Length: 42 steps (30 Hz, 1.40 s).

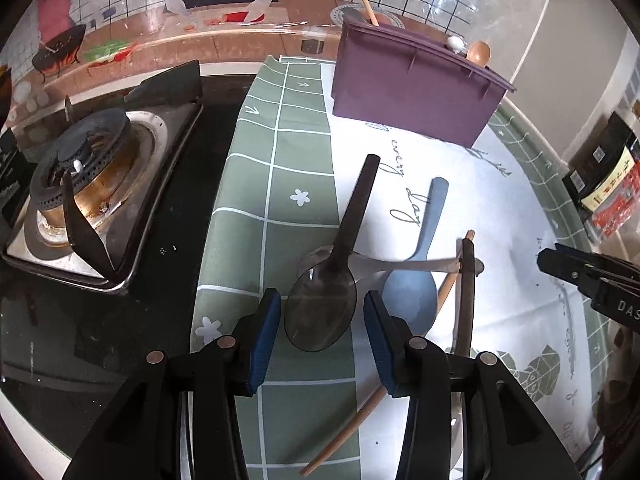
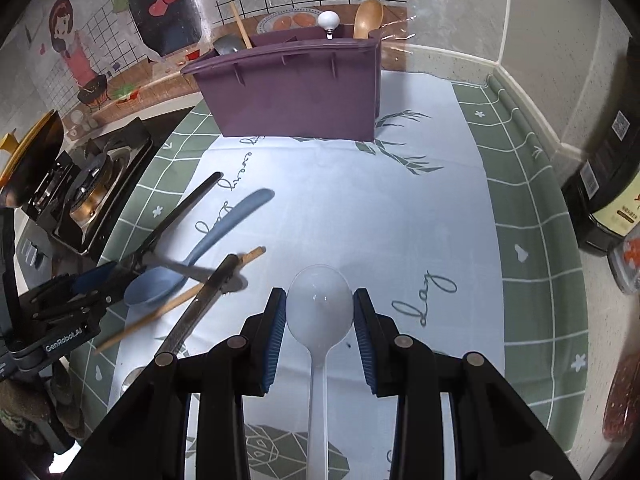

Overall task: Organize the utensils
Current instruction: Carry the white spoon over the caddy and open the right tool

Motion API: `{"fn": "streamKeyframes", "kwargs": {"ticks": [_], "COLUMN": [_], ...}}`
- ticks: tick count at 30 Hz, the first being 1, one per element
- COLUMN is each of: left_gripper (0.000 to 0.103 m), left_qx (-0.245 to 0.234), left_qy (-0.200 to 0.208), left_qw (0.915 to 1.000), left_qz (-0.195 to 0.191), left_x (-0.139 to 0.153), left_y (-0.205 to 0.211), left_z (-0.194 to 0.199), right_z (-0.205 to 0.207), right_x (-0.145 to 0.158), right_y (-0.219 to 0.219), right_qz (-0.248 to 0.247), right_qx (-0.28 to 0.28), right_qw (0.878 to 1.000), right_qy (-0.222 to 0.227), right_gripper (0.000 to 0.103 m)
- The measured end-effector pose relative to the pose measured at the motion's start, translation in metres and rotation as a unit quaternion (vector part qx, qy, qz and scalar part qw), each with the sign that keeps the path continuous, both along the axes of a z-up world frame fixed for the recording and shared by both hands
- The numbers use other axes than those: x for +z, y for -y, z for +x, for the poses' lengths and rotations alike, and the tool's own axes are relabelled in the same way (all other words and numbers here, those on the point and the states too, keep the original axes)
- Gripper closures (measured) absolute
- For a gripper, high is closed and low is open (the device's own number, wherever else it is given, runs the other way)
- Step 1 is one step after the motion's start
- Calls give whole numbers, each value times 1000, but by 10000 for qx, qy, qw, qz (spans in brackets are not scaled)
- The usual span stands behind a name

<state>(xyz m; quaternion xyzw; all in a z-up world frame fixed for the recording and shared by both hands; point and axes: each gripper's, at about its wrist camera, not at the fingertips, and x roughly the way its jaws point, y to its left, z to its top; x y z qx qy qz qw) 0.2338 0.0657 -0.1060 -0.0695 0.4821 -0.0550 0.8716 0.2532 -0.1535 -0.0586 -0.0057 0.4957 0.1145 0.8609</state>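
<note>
Standing at the back of the checked cloth, the purple utensil holder is seen, while a white spoon is clamped by the right gripper and a smoky spoon is straddled, untouched, by the parted left gripper.

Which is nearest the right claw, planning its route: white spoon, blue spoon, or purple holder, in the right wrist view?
1. white spoon, between the right claw pads.
2. blue spoon, off left.
3. purple holder, far, at the back.
</note>
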Motion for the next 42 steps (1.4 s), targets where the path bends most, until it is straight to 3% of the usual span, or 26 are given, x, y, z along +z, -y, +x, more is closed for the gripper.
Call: {"fn": "streamKeyframes", "kwargs": {"ticks": [3, 8, 13, 15, 16, 21, 26, 31, 37, 42], "left_gripper": [67, 69, 76, 94, 95, 96, 96, 96, 96, 96], "left_qx": [199, 320, 250, 188, 163, 56, 74, -69, -503, -858], "left_qy": [136, 1087, 1620, 1688, 1699, 1707, 1563, 1457, 1752, 2165], "left_qw": [9996, 9934, 9862, 9852, 9851, 9851, 9877, 9882, 9822, 9703], "left_qz": [120, 158, 235, 216, 197, 215, -39, -464, -452, -658], "left_x": [6, 53, 96, 105, 110, 115, 113, 130, 185, 251], "left_y": [-4, -10, -10, -9, -9, -10, -16, -11, 12, 26], "left_z": [-5, -22, -29, -30, -29, -29, -28, -23, -16, -5], "right_z": [-4, -12, -15, -16, -16, -18, -17, -16, -11, -9], "right_x": [5, 22, 41, 47, 49, 55, 53, 63, 117, 189], "right_y": [2, 3, 4, 3, 1, -2, -1, 3, 14, 15], "right_qz": [-3, -36, 47, 55, 49, 43, 82, 158, 612, 645], "right_qx": [-17, 3, 14, 38, 54, 104, 81, 92, 187, 228], "right_qw": [10000, 9994, 9982, 9977, 9974, 9968, 9973, 9962, 9893, 9725], "right_qy": [80, 353, 597, 673, 715, 791, 728, 856, 1307, 2225], "right_gripper": [72, 72, 72, 72, 72, 72, 72, 72, 72, 72]}}
